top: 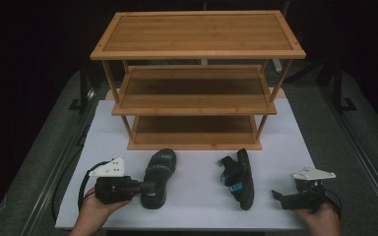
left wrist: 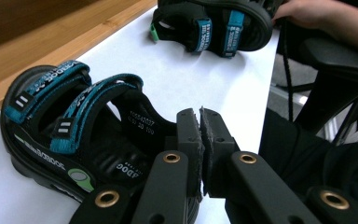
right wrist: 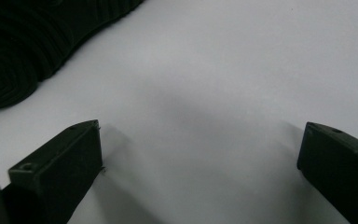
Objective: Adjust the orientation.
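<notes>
The left hand-held gripper (left wrist: 200, 122), jaws together, sits at the near sandal (left wrist: 74, 121), strap lettering unreadable; the right hand-held gripper (right wrist: 200, 154) stands apart.

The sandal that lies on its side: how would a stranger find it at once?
Start at the bamboo rack on the white mat. Before its lowest shelf lie two black sandals. It is the right one, tipped on its edge; the sandal lying flat is at the left.

A dark recording lab: white-topped table (top: 187, 206) on rails, black surround, bamboo rack (top: 197, 78)
</notes>
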